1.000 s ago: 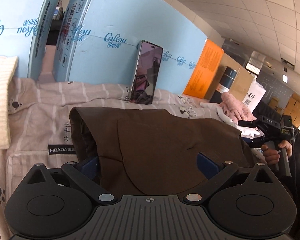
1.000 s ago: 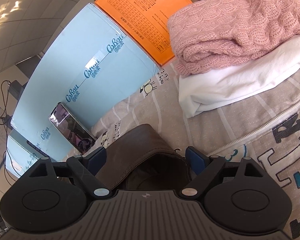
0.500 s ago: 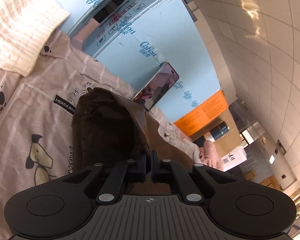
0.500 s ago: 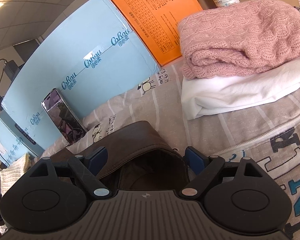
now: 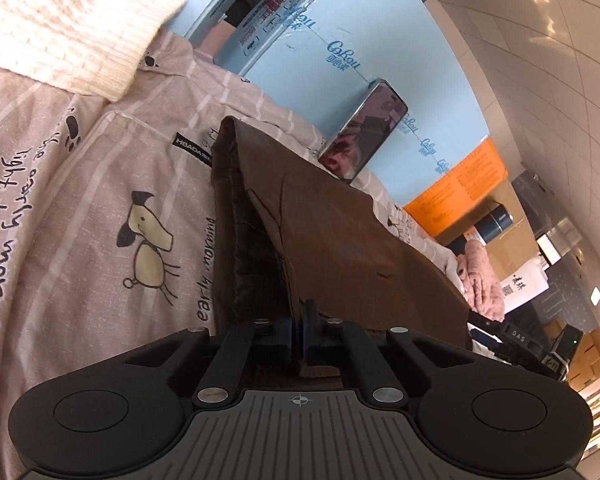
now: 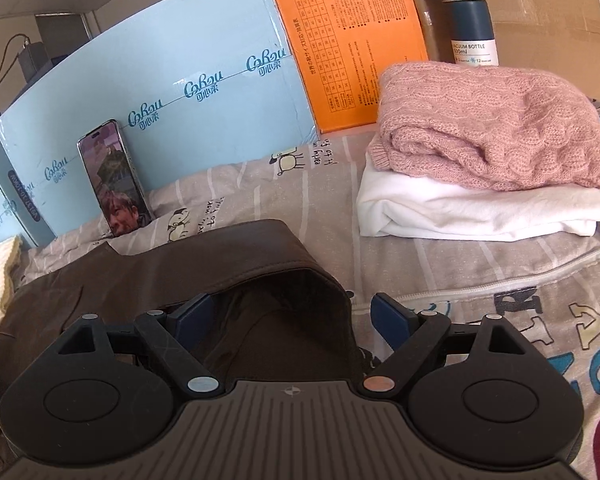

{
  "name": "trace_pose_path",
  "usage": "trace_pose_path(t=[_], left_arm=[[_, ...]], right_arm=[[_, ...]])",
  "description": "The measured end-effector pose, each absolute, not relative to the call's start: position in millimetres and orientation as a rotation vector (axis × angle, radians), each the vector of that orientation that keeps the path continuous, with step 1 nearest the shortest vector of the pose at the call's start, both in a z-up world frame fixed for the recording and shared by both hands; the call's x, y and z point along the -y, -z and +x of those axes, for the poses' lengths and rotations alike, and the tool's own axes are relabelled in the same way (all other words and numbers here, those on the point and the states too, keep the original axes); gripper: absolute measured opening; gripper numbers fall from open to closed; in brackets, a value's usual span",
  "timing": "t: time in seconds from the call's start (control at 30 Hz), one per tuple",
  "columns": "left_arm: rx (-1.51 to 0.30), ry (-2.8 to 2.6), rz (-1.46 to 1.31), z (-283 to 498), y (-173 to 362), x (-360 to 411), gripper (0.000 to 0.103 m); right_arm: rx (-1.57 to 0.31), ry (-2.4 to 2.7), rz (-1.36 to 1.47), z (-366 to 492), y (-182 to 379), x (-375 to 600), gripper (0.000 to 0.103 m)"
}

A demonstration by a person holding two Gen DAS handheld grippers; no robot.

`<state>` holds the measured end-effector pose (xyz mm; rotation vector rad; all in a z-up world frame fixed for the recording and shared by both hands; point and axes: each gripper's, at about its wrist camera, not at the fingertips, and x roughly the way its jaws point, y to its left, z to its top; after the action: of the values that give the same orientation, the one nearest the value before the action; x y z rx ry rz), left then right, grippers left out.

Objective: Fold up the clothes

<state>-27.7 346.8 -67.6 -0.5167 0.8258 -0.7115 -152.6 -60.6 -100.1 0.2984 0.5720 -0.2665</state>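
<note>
A brown garment (image 5: 340,240) lies on the printed bedsheet (image 5: 100,208), its near edge lifted. My left gripper (image 5: 299,330) is shut on that edge, the cloth pinched between the two blue pads. In the right wrist view the same brown garment (image 6: 204,264) shows an open fold at its right end. My right gripper (image 6: 296,314) stands open around that fold, one blue pad on each side, not pressing it. The right gripper (image 5: 516,338) also shows at the far right of the left wrist view.
A folded pink sweater (image 6: 496,120) sits on folded white cloth (image 6: 476,212) at the right. A phone (image 6: 114,176) leans on blue boxes (image 6: 180,92). An orange box (image 6: 352,36) and a vacuum bottle (image 6: 466,16) stand behind. A cream knit (image 5: 60,20) lies left.
My left gripper went from open to shut on the brown garment's edge and has tilted and lifted it. The right gripper stayed open around the fold while its view levelled out.
</note>
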Motion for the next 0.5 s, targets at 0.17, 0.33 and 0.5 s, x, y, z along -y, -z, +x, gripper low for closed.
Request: trace_pose_path(t=[0.17, 0.33, 0.5], left_arm=[[-0.838, 0.734, -0.472, -37.8, 63.6, -344.9, 0.003], [-0.792, 0.654, -0.178, -46.0, 55.8, -336.2, 0.004], [-0.706, 0.672, 0.070, -50.9, 30.1, -324.8, 0.057]], right_arm=[[-0.595, 0.334, 0.133, -158.4, 97.3, 50.7, 0.085], [-0.612, 0.379, 0.031, -140.2, 96.5, 49.0, 0.085], [-0.653, 0.418, 0.004, -131.8, 103.0, 57.5, 0.085]])
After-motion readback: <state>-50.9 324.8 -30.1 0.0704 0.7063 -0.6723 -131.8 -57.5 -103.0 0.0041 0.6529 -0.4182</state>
